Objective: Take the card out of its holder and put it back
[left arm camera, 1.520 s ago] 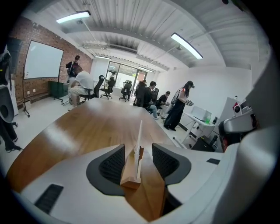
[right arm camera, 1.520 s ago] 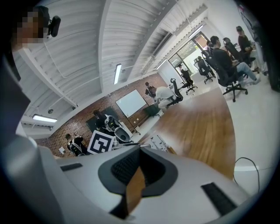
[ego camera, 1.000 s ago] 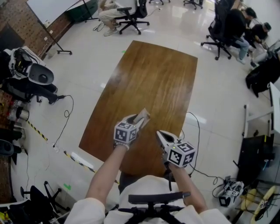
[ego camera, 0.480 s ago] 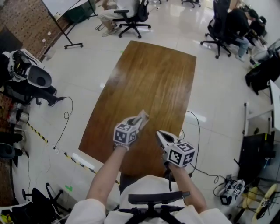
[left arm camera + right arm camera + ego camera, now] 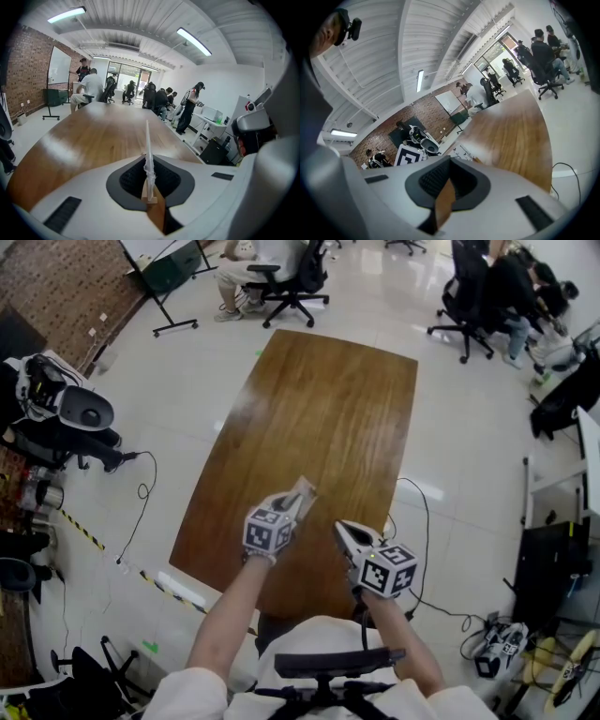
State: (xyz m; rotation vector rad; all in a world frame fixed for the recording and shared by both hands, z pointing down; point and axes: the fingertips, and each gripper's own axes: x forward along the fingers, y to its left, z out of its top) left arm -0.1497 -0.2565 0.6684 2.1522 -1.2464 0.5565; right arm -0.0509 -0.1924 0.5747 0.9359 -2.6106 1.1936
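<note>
One thin, whitish, translucent card holder (image 5: 303, 491) sticks out edge-on from the left claw (image 5: 293, 506), whose jaws have just been closing and now pinch it above the near end of the brown tabletop (image 5: 328, 399). Both hands sit where they were a second ago. The right claw (image 5: 344, 530), just beside, is pressed together and empty. Office chairs (image 5: 289, 277) stand beyond the tabletop's far end.
</note>
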